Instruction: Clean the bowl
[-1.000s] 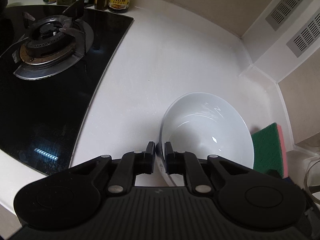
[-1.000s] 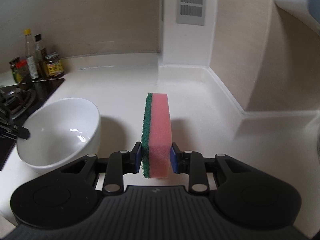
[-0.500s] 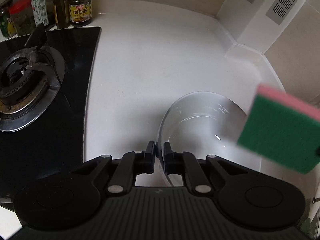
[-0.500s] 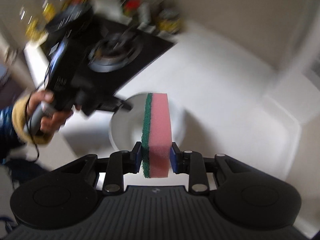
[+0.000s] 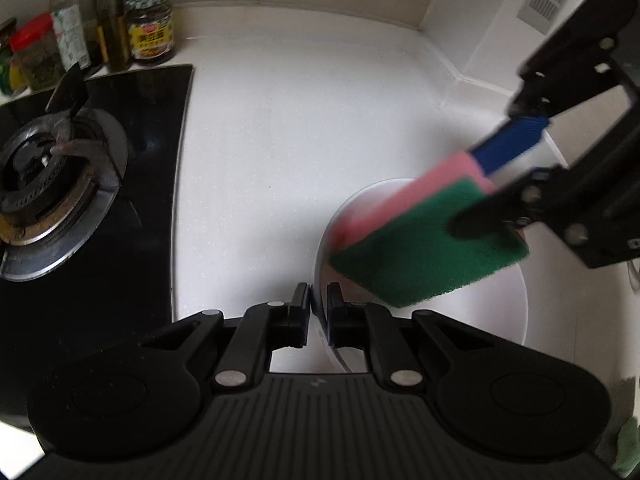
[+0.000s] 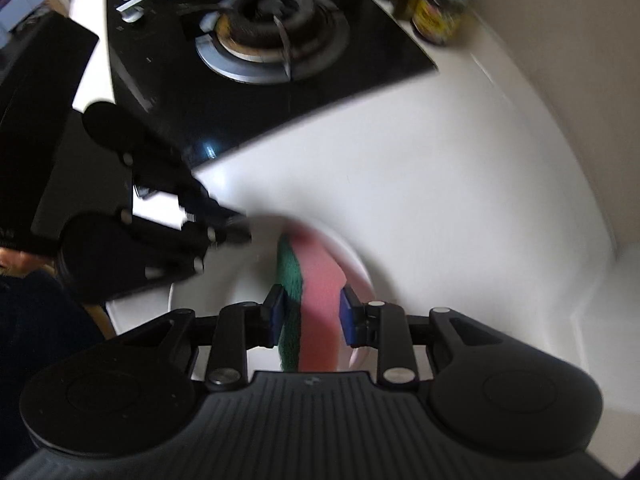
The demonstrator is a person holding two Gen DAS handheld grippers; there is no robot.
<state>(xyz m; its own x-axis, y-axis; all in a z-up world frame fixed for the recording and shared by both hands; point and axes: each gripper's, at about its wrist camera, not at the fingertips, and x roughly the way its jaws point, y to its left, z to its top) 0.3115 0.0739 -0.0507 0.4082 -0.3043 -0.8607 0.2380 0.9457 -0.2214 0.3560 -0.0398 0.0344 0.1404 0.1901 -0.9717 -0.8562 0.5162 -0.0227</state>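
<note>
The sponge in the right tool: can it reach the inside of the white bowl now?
Probably yes. The sponge is already at the open top of the bowl, nothing covers it, and the left tool only pinches the near rim, steadying it.

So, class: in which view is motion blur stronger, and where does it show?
Right wrist view: strongest, smearing the jars, bowl rim and sponge. Left wrist view: mostly sharp; only the sponge edges are soft, and fisheye bends the stove edge.
</note>
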